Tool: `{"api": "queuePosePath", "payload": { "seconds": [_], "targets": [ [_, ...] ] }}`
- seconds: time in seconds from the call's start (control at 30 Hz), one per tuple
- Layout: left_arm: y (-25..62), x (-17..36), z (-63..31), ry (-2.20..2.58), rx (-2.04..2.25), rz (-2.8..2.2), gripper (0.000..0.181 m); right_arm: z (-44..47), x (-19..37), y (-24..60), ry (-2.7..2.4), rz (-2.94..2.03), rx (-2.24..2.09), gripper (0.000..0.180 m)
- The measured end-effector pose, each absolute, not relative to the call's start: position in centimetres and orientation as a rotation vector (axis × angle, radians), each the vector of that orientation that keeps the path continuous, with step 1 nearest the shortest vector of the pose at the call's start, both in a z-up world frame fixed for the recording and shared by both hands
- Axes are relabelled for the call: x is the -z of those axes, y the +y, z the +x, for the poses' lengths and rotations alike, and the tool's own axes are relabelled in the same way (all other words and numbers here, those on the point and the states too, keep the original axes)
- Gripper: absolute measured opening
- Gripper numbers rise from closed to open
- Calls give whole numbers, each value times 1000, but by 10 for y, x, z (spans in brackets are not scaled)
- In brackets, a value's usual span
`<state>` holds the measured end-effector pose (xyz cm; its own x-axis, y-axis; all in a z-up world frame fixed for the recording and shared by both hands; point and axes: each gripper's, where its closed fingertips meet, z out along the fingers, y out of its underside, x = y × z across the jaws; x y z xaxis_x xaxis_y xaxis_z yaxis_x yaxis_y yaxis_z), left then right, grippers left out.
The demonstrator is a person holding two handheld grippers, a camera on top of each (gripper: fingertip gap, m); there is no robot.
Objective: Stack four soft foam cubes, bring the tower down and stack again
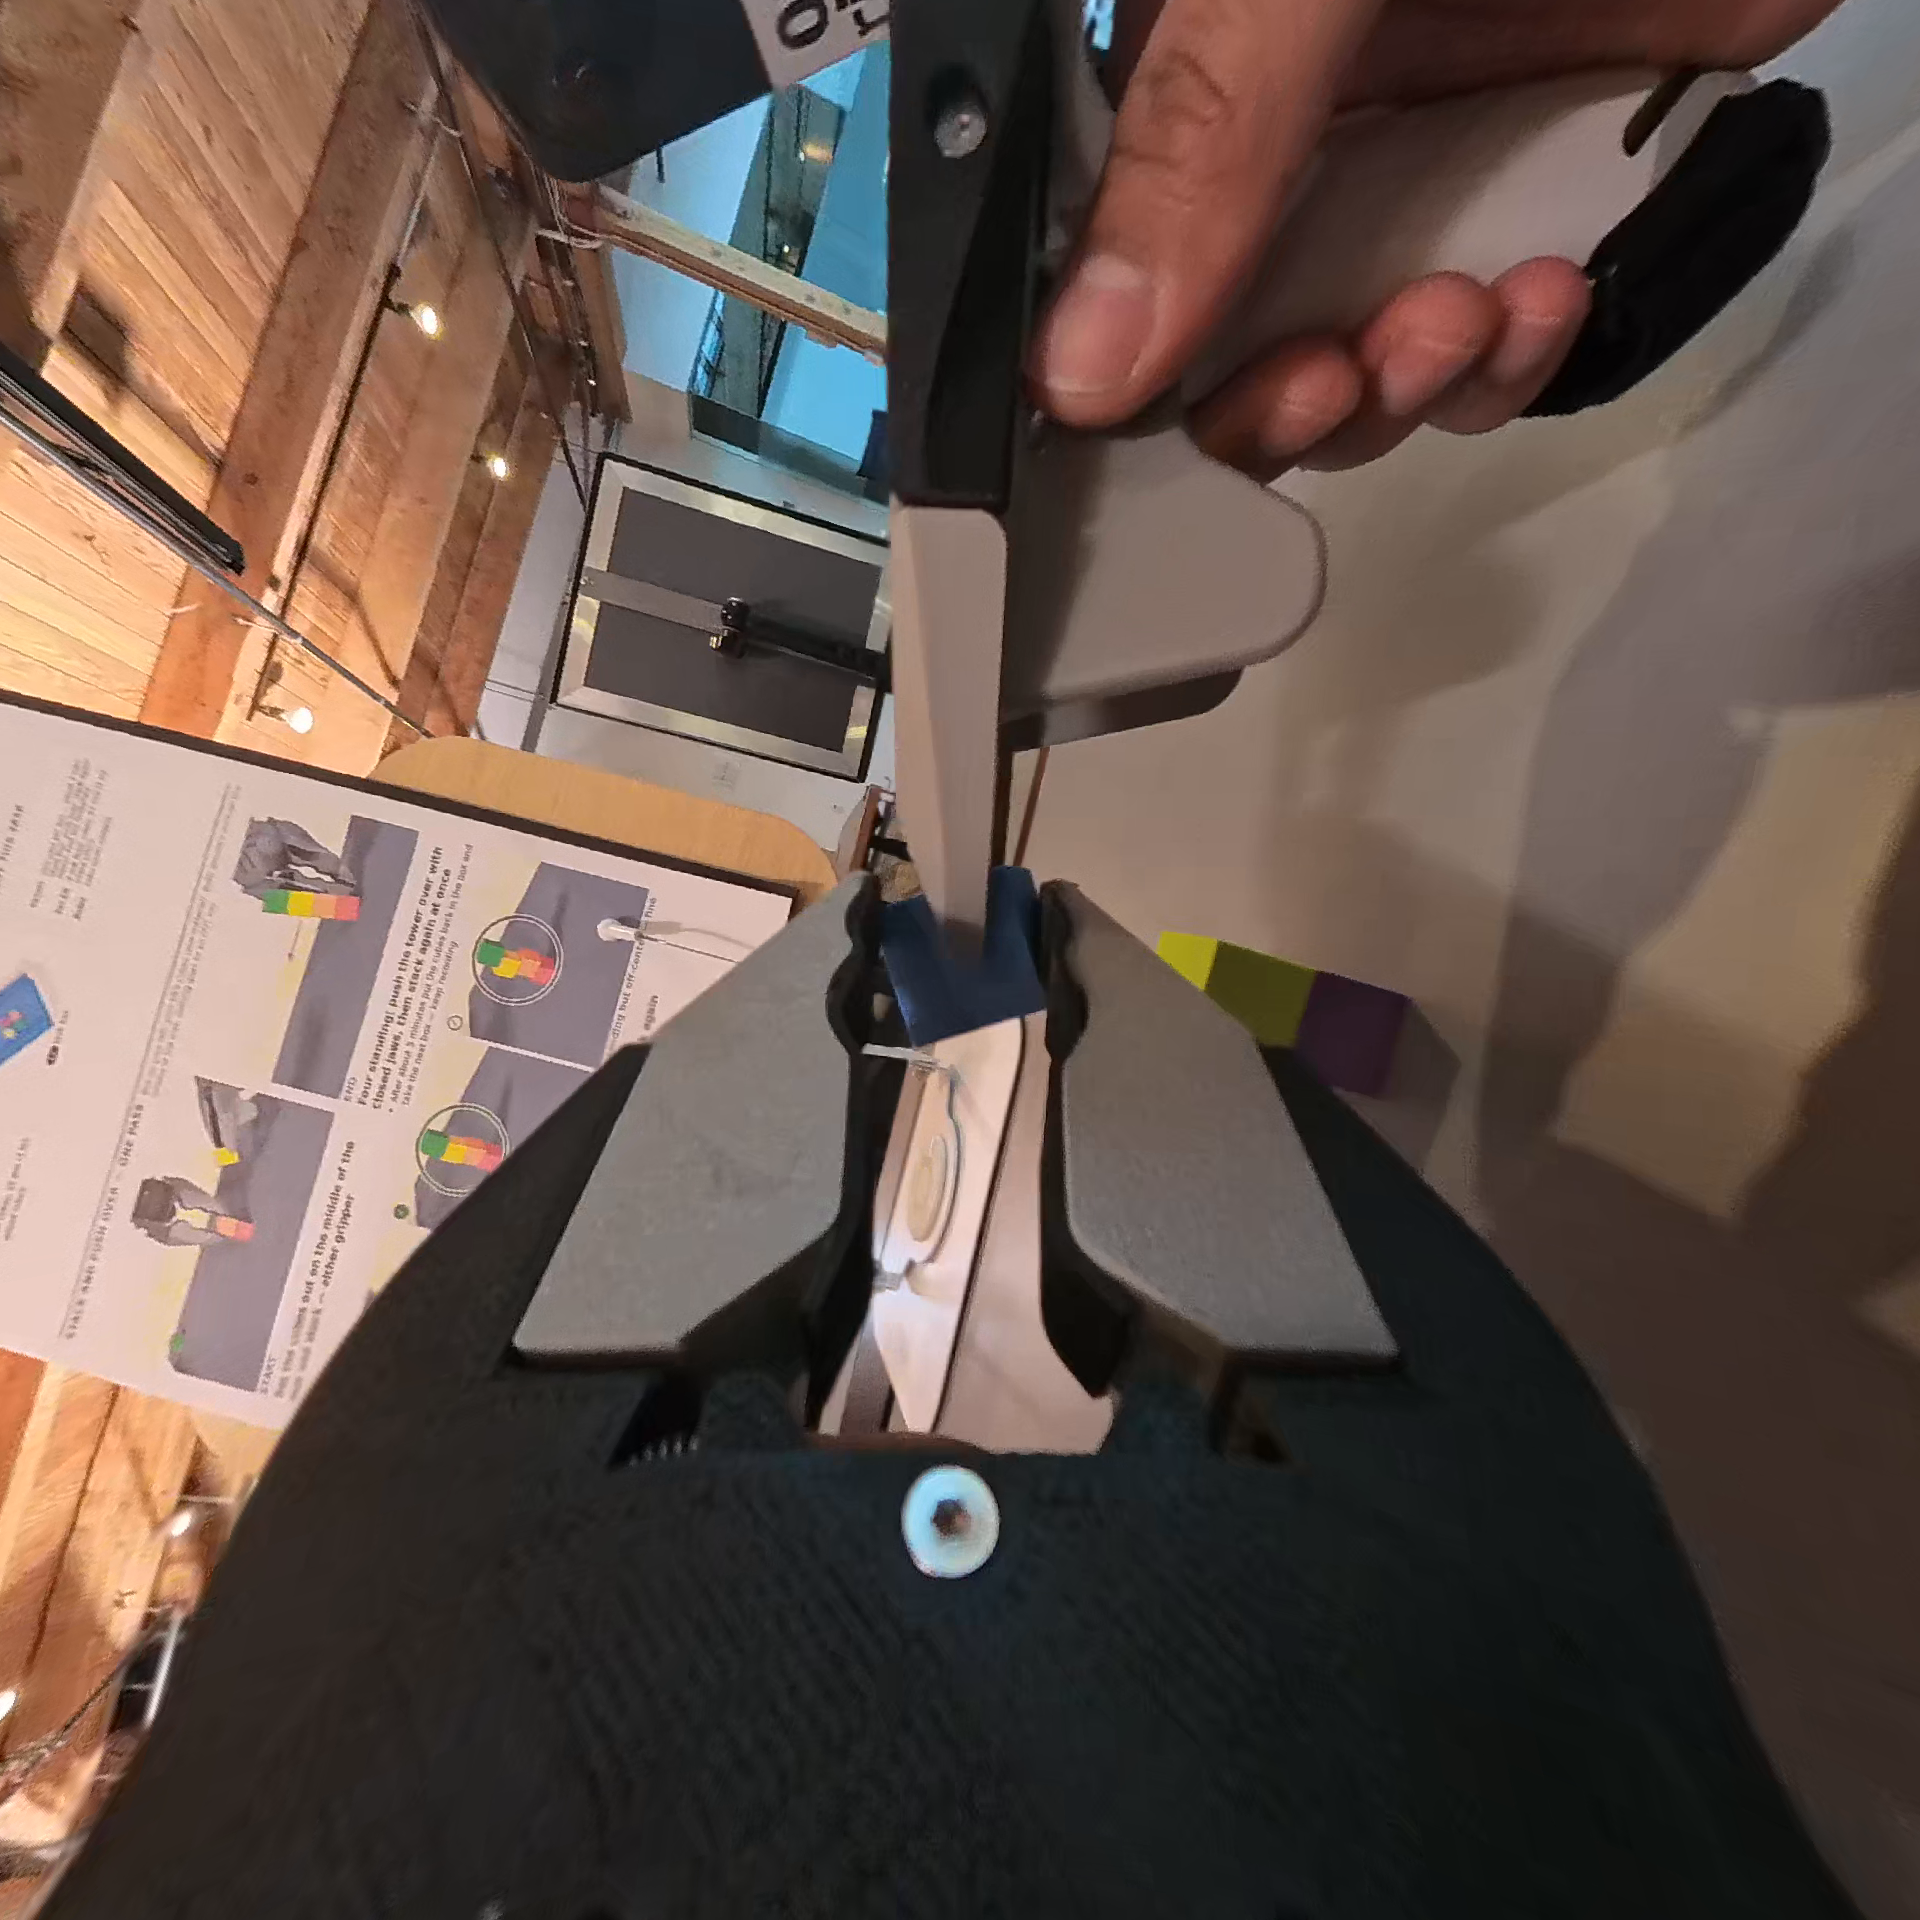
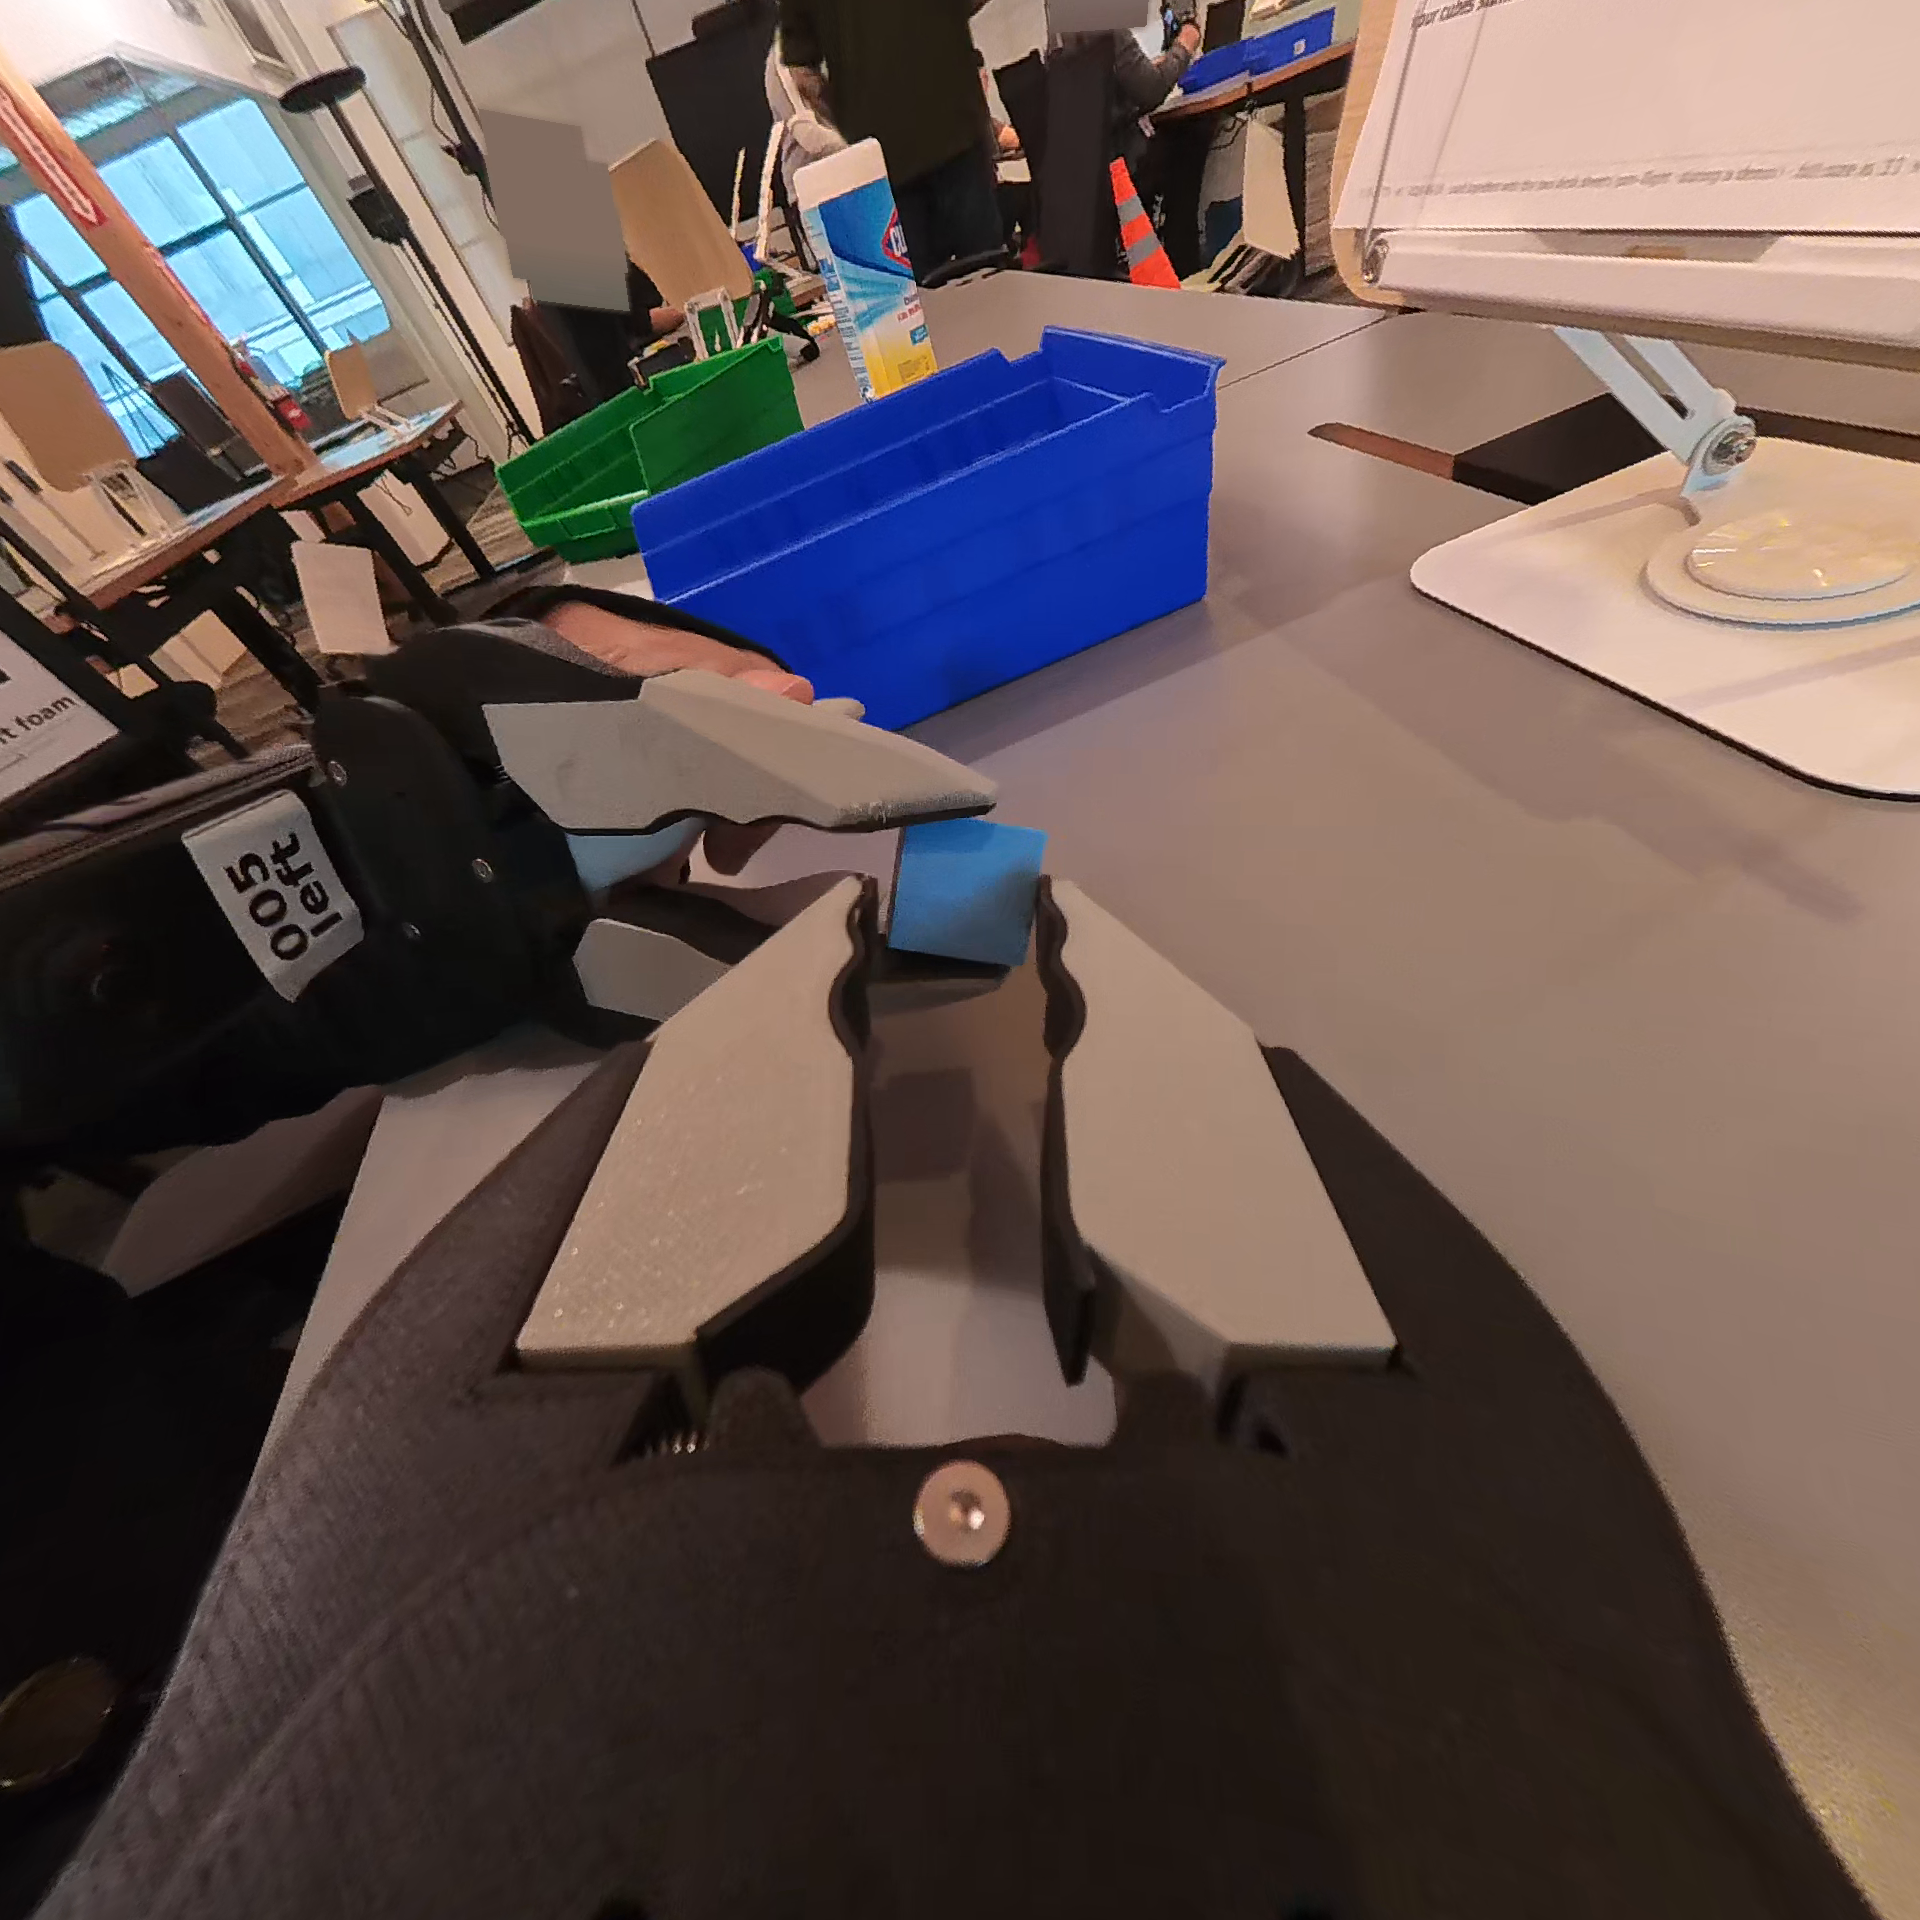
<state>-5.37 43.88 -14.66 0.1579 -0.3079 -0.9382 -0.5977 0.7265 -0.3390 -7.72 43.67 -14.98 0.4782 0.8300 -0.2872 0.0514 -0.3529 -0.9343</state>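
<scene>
Above the near left part of the desk (image 2: 1455, 935), clear of its surface: one blue cube (image 2: 966, 894), soft foam, matte. Its face is visibly dented where a finger presses into it.

Held by: both tools at once. Your left gripper (image 1: 958, 935) is turned on its side, jaws narrow, one finger over the cube and one under it. Your right gripper (image 2: 954, 914) has its jaws narrow about the cube's two flanks. Your hand (image 1: 1299, 260) is wrapped round its handle.

Step in hand, by my reading: a pass or re-grip of the blue cube in mid-air, ahead of placing it.

Tower so far: a yellow-green cube (image 1: 1252, 987) sitting on a purple cube (image 1: 1351, 1029), just beyond the held cube in the left wrist view. The fourth cube is not in view.

Next move calls for: ease one pair of jaws off without twisting the foam, let the cube spring back square, then carry it level over the yellow-green cube.

Also on the desk:
- A blue bin (image 2: 935, 540) toward the far left edge, with a green bin (image 2: 644, 457) and a wipes canister (image 2: 868, 270) behind it.
- A white stand base (image 2: 1558, 623) by the right edge.
- An instruction sheet (image 1: 312, 1039), propped upright.
</scene>
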Motion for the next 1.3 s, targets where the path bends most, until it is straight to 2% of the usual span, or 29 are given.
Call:
{"api": "queuePosePath", "payload": {
  "seconds": [0.67, 0.9, 0.97, 1.3],
  "targets": [
    [439, 147, -52, 1395, -186, -849, 29, -75, 151, 436, -759, -1758, -985, 24],
    [443, 140, -56, 1337, -132, -895, 35, -73, 145, 435, -722, -1730, -1047, 24],
    [443, 140, -57, 1342, -137, -889, 30, -73, 143, 434, -712, -1716, -1072, 24],
    [440, 143, -57, 1398, -224, -810, 29, -73, 147, 431, -762, -1727, -1064, 24]
  ]
}}
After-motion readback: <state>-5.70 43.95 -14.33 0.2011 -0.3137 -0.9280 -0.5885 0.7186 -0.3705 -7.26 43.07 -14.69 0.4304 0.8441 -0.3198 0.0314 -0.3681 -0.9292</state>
